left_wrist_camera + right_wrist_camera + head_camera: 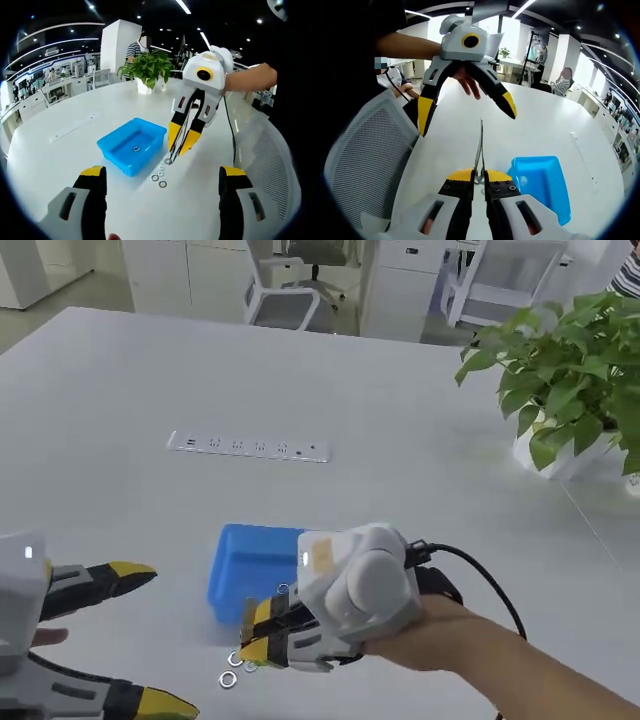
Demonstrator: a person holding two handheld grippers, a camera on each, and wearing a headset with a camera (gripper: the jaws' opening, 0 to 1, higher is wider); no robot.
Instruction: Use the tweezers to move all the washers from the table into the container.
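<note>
1. The right gripper [480,176] has its jaws pressed together on the tweezers [480,140], whose tips reach down among the loose washers [162,184] on the desk [400,440].
2. The left gripper [160,638] hangs close by, jaws spread, holding nothing.
3. I'd judge this a pick-up. Next the tips must nip one ring, lift it and clear the rim.
4. The blue container [125,161] sits just beside the washers, toward the person's edge of the desk. It holds a single washer [136,148], and about four lie outside.

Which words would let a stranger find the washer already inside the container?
On the white table stands a blue container. One small metal ring, the washer, lies on its floor; the other washers lie outside it on the table.
</note>
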